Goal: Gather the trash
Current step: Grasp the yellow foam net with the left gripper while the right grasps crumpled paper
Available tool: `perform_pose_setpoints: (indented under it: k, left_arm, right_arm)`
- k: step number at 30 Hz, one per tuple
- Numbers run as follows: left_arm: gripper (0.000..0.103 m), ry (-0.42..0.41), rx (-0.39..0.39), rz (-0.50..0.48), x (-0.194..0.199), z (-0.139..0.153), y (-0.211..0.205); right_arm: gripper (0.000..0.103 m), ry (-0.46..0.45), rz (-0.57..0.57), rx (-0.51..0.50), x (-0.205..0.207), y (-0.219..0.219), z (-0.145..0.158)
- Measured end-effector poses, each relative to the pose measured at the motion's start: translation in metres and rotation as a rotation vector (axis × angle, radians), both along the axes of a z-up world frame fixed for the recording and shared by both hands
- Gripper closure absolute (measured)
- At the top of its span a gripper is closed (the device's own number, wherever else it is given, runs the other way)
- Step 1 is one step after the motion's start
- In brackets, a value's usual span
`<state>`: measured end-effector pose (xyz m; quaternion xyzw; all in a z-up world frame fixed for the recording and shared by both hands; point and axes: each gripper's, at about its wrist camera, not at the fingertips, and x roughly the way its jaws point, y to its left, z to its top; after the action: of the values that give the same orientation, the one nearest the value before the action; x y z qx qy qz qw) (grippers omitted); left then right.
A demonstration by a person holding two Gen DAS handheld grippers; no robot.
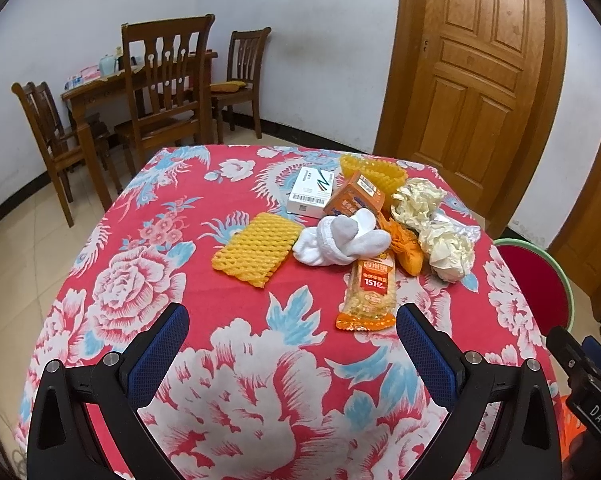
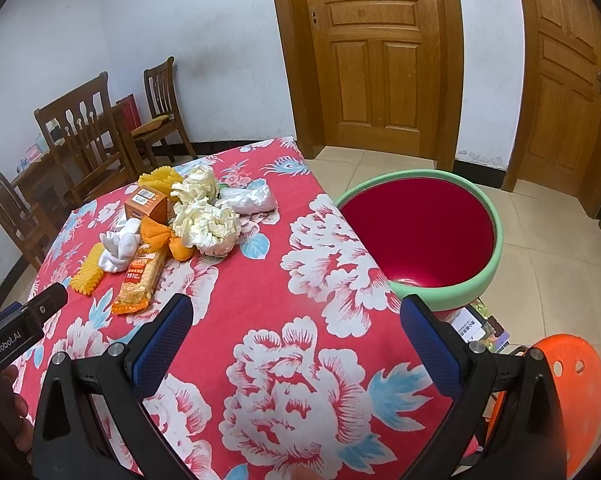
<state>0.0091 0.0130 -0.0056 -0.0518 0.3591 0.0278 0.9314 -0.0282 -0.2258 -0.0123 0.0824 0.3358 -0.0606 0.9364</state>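
Nearest the cameras, the left gripper (image 1: pixel 292 334) and the right gripper (image 2: pixel 296 326) are held with jaws spread wide and empty above the red floral tablecloth (image 1: pixel 236 392). Farther on, the trash is seen heaped toward the table's far right: an orange snack wrapper (image 1: pixel 370 292), a yellow foam net (image 1: pixel 256 249), white socks (image 1: pixel 340 240), crumpled paper wads (image 1: pixel 446 248) and small boxes (image 1: pixel 310 191). A green-rimmed red basin (image 2: pixel 488 268) is seen just beside the table's right edge.

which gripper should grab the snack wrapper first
Left. The snack wrapper lies just ahead of the open left gripper; from the right gripper it sits far off to the left, though that one is nearer the basin.
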Motion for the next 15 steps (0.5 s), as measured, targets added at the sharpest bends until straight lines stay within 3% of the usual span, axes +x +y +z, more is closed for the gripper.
perform_pose_setpoints:
  k: [15]
  left_arm:
    - [0.000, 0.037, 0.023, 0.054, 0.039, -0.002, 0.028]
  right_arm:
    - [0.001, 0.074, 0.085, 0.037, 0.054, 0.006, 0.002]
